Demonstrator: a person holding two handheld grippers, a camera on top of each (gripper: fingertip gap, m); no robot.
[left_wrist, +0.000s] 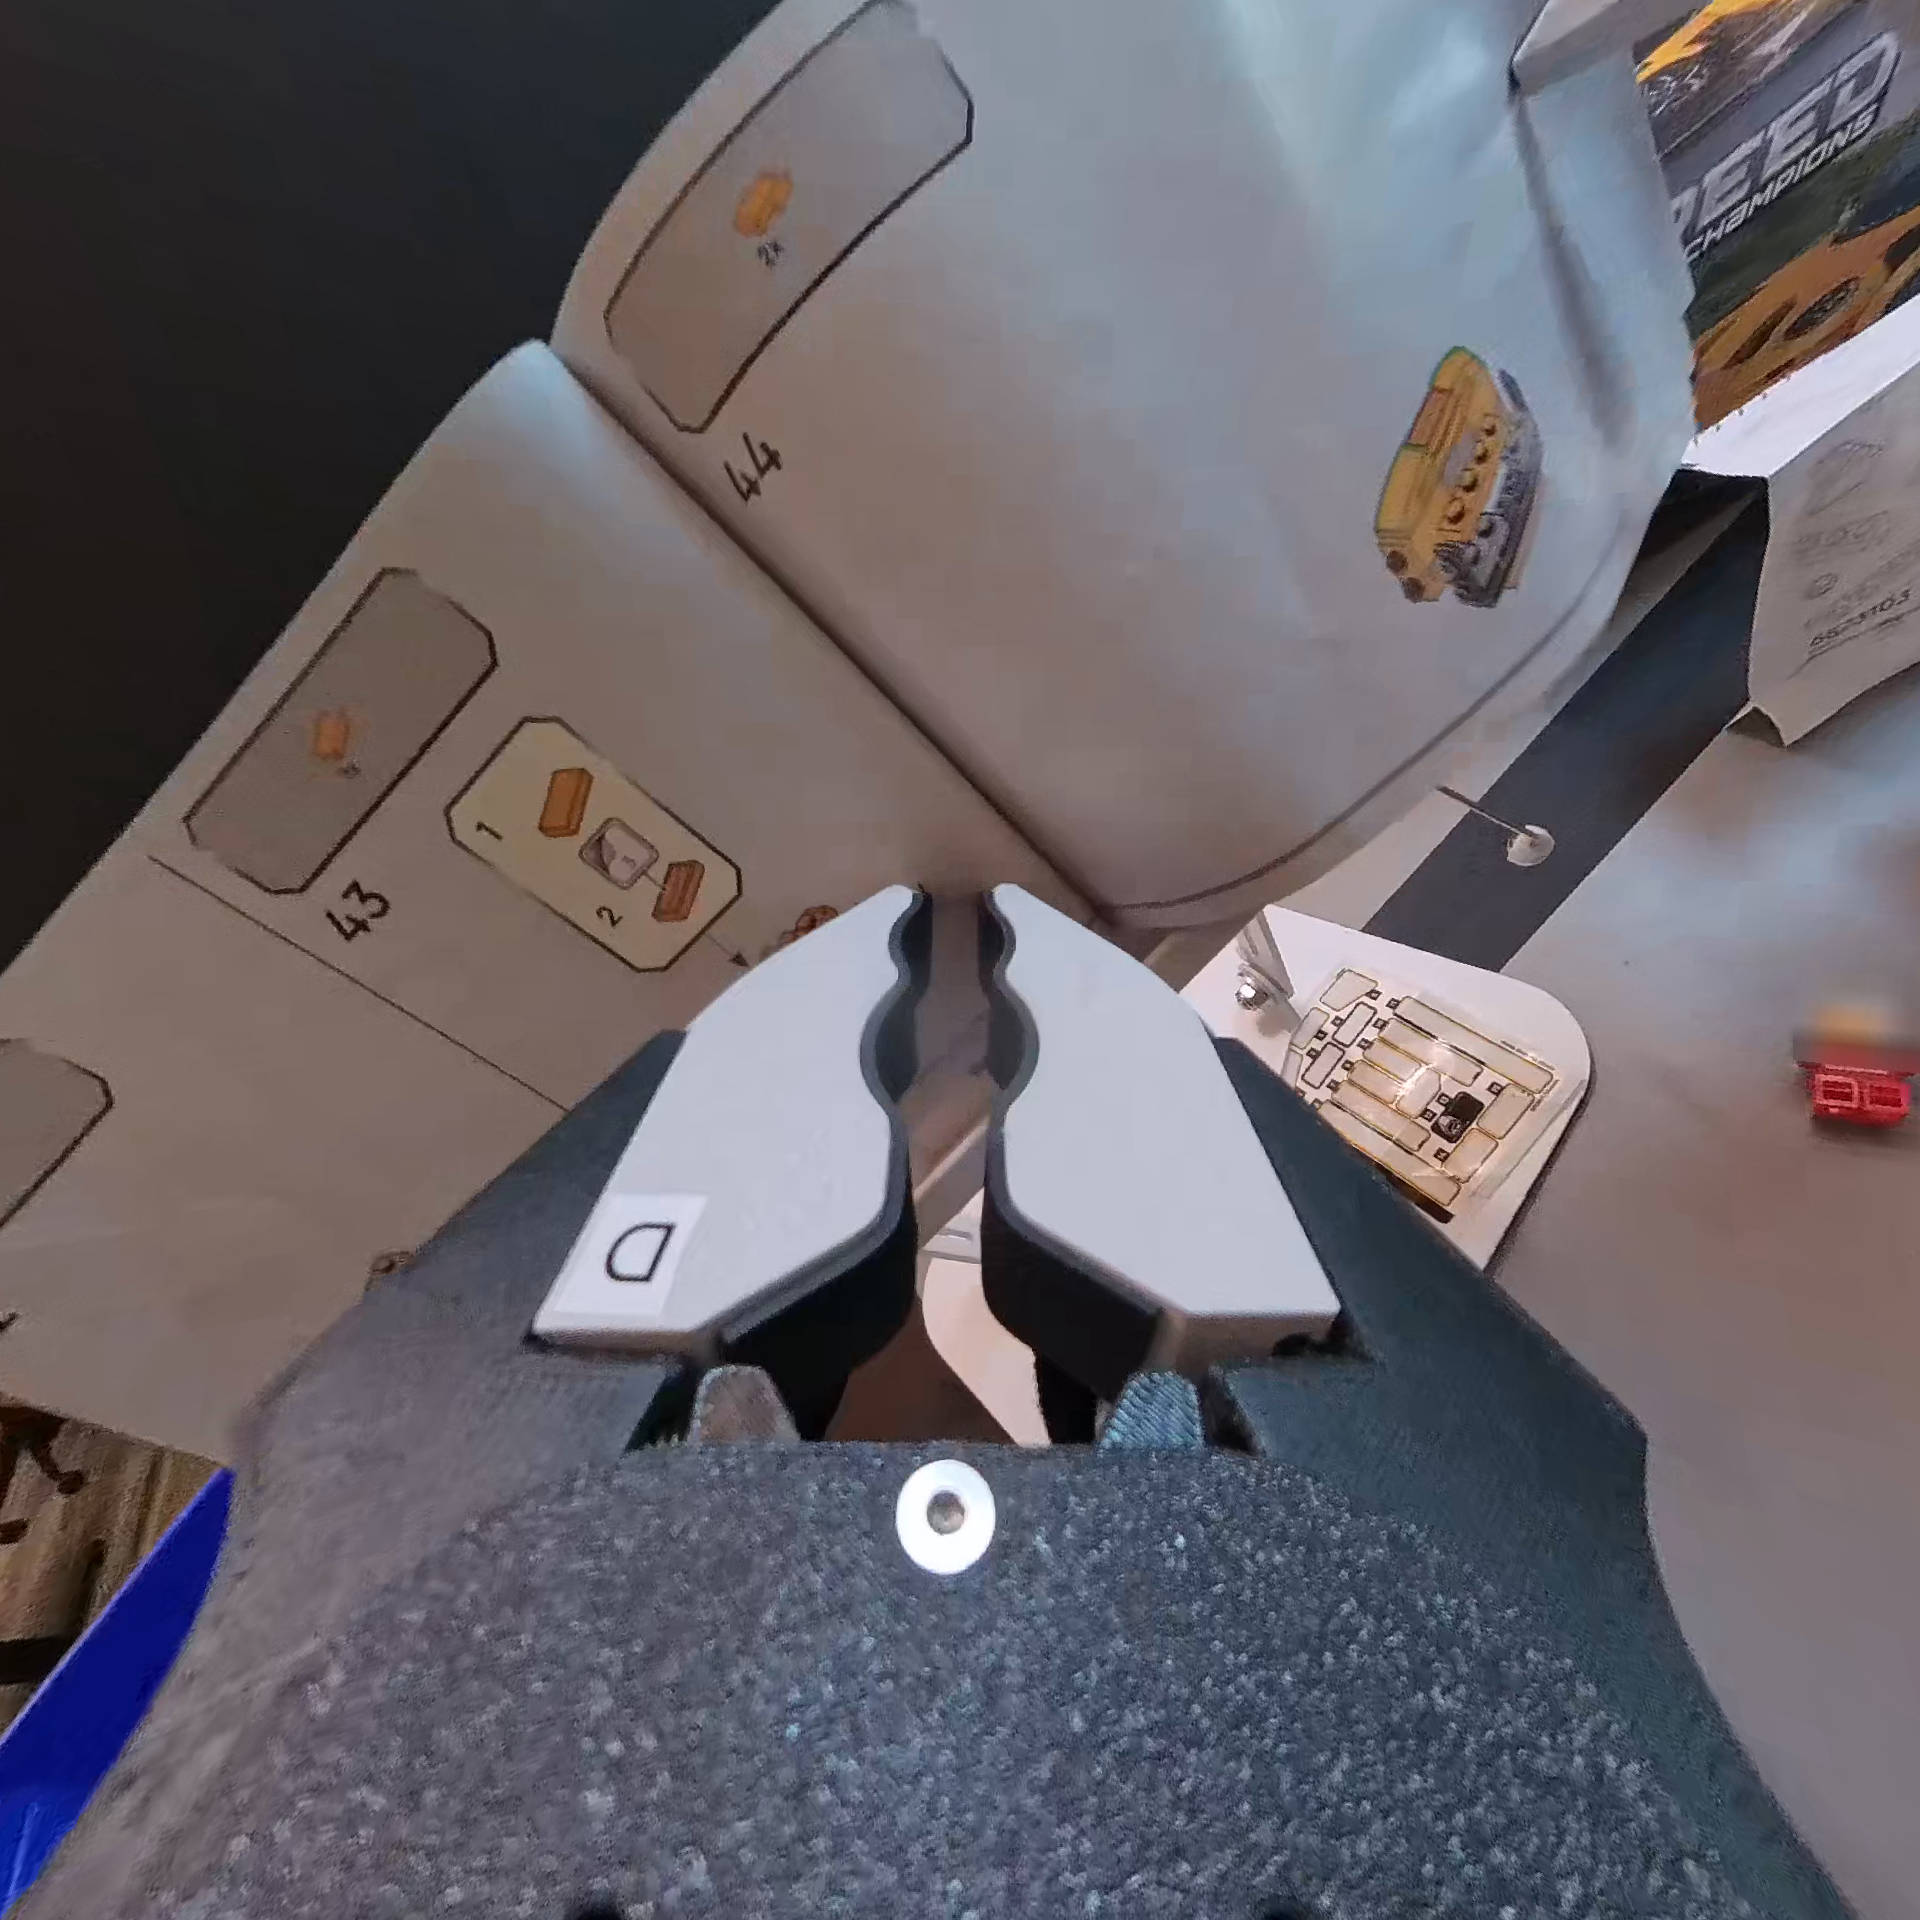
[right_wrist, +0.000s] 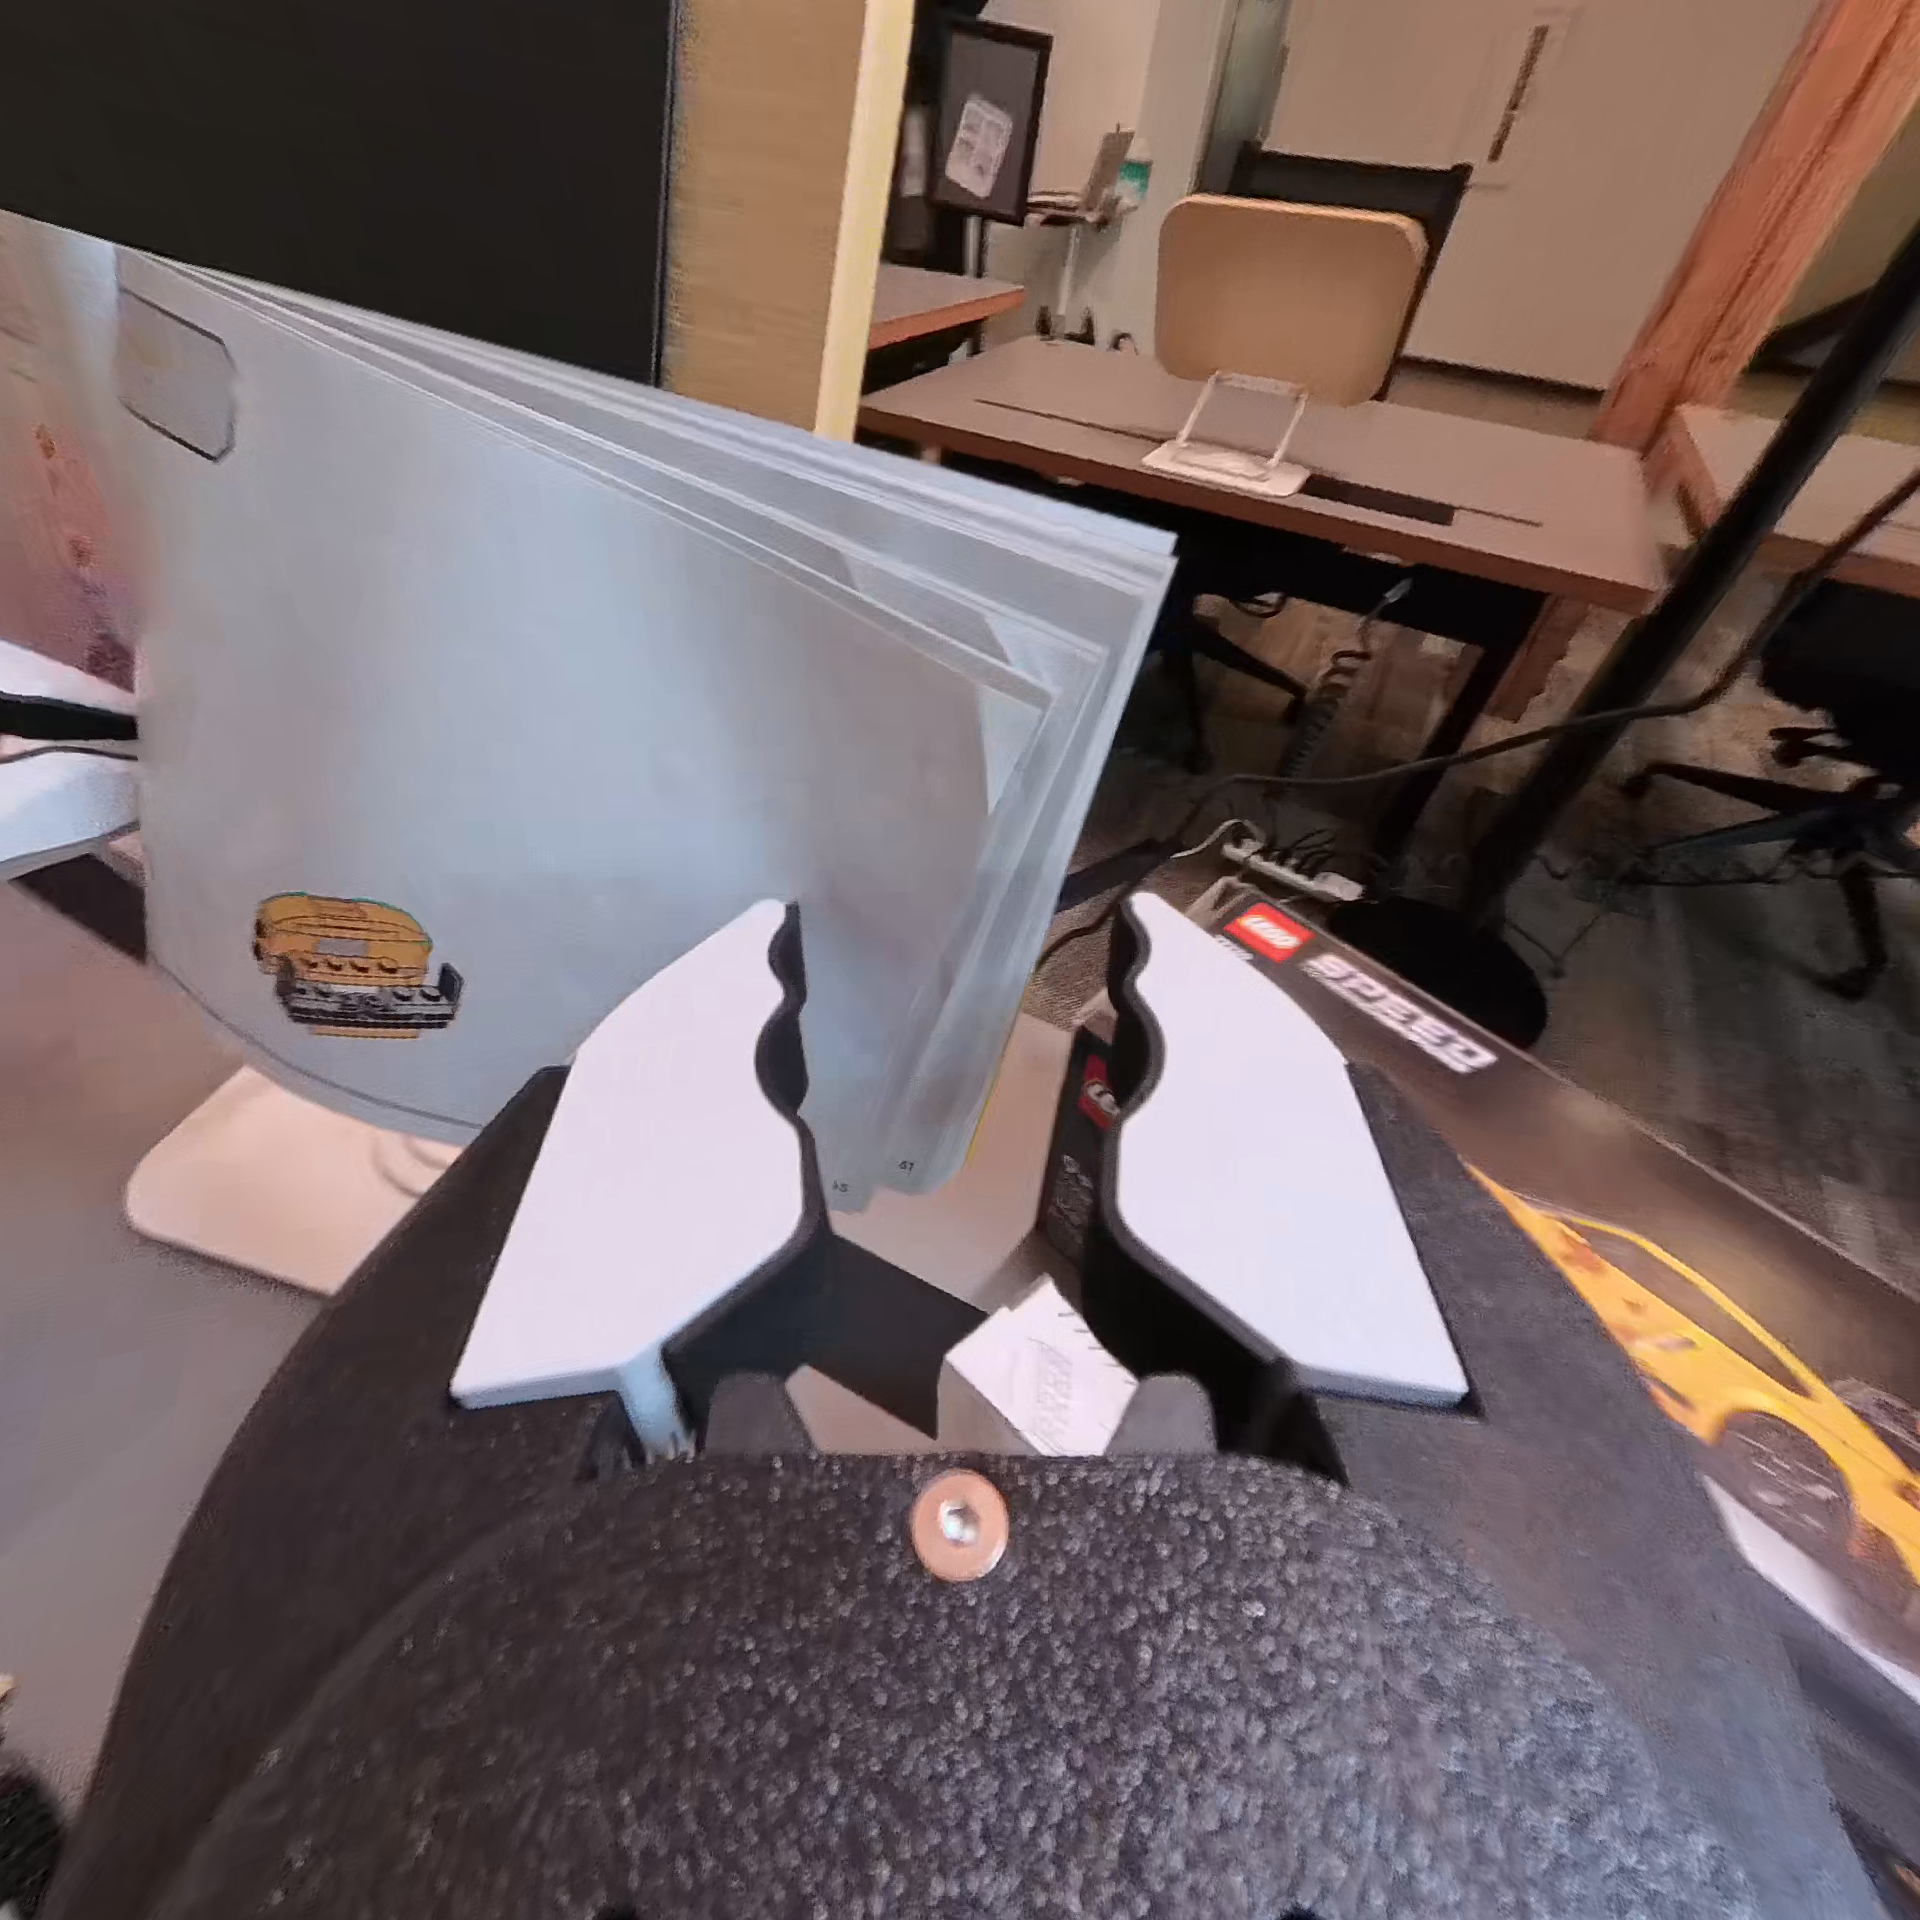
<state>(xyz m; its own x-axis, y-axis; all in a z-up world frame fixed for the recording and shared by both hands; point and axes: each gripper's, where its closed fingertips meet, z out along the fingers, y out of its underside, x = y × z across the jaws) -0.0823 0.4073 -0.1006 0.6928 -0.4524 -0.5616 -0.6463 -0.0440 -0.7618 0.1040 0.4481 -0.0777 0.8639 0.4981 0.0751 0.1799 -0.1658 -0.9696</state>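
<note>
Left tool (left_wrist: 954, 904) has its grey fingers (left_wrist: 790, 1070) set narrow, a thin slot between them. Through that slot shows the lower edge of an open booklet (left_wrist: 1091, 436), near its centre fold; whether the pads actually pinch the paper can't be told. The booklet's left page carries small boxed drawings of orange bricks, the right page a yellow toy car drawing, and that right page curves up off the bench (left_wrist: 1714, 1351). Just right of the tool lies a white sheet (left_wrist: 1527, 1049) w/ gold-edged stickers. Further right on the grey bench sits a small red brick (left_wrist: 1865, 1091), blurred. At far right stands a white paper bag (left_wrist: 1839, 582), behind it a printed box (left_wrist: 1787, 187).

Right tool (right_wrist: 956, 925) is wide open. A fanned stack of the booklet's pages stands upright between its fingers (right_wrist: 1278, 1174), close against the left pad and well apart from the right one, so nothing is gripped. A white stand base (right_wrist: 239, 1174) sits on the bench at left. At right lies the toy box (right_wrist: 1621, 1382) w/ a yellow car pic. In the bkgd: another desk (right_wrist: 1455, 488), a tan chair back (right_wrist: 1288, 291), cables and a power strip (right_wrist: 1288, 868) on the floor.
</note>
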